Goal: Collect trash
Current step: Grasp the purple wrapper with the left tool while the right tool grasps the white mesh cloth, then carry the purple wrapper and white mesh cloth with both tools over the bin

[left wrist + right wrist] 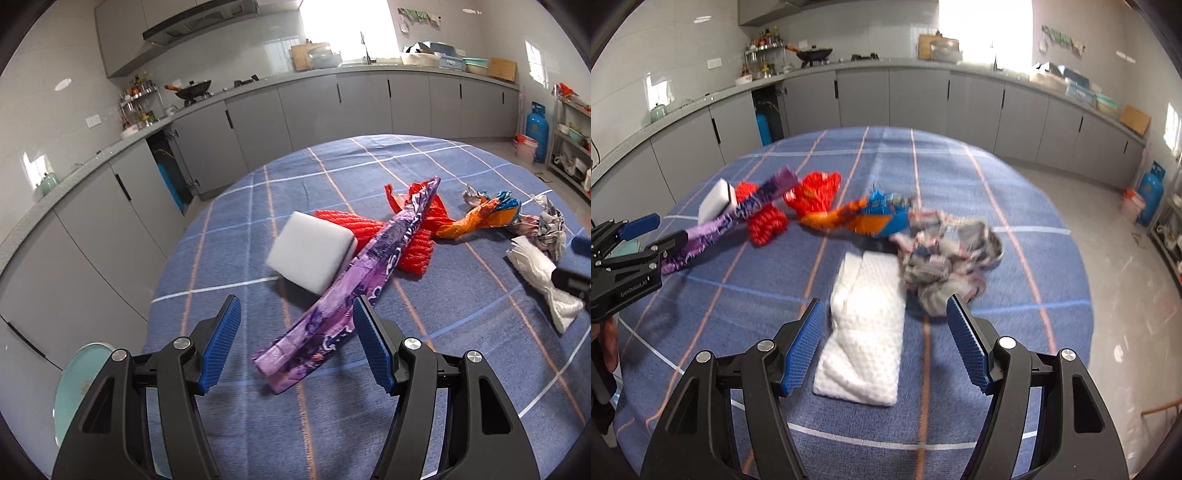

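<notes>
Trash lies mid-table on the blue checked cloth [229, 206]: purple wrapper [354, 280], white paper towel [864, 325], blurred crumpled paper [945, 258]. Left gripper [295, 339] and right gripper [882, 343] hover, fingers apart, empty. Cloth margins bare.

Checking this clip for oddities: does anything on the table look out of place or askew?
One thing: the white sponge block sits tilted, one edge propped on the purple wrapper and the red netting instead of flat on the blue checked cloth. The rest is just scattered trash.
</notes>
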A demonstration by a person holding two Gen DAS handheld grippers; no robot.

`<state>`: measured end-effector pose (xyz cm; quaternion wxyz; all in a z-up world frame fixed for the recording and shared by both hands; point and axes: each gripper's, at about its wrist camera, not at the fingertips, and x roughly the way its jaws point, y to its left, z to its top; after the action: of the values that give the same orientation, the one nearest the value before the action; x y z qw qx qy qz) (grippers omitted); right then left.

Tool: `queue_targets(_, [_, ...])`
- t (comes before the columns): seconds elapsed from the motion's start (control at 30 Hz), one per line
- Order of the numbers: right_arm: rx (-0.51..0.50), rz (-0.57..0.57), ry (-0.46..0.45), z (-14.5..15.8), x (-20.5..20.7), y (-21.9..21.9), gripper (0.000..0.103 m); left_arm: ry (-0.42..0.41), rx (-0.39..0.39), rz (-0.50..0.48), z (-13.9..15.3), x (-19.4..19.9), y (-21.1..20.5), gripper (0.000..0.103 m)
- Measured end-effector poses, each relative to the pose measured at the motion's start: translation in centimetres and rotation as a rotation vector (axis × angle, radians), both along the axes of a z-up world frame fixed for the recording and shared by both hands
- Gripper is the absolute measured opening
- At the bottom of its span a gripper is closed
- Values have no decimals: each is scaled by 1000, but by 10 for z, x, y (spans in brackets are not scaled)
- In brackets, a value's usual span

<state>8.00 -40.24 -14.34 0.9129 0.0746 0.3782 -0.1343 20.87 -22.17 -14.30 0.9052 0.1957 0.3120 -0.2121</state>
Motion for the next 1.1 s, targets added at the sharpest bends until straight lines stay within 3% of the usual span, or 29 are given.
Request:
queue_targets(0.1, [23,10,37,-9,2,1,65,37,-6,-35,-5,-2,-4,60])
queue_targets(0.27, [47,28,53,-17,0,2,52,75,10,-77,-14,-5,-10,33])
queue_targets(0.3, [48,31,51,-17,-1,3,44,78,9,-79,-14,-5,-10,28])
queue_targets(0.33, [49,37,47,-16,-2,5,36,79,13,-81,-14,-5,-10,16])
queue_targets(0.43, [40,46,27,-14,-5,10,28,74,10,-86,-10,-6,-9,5])
queue_targets(0.6, [24,62,-7,-4,-15,16,20,52,-9,-82,1,-15,-3,4])
queue_targets(0.9, [-12,99,-82,15,-23,32,20,-7,-56,-97,30,-46,14,4])
queue_targets(1.1, [14,156,-157,29,-17,48,20,-44,-83,-29,47,-55,48,4])
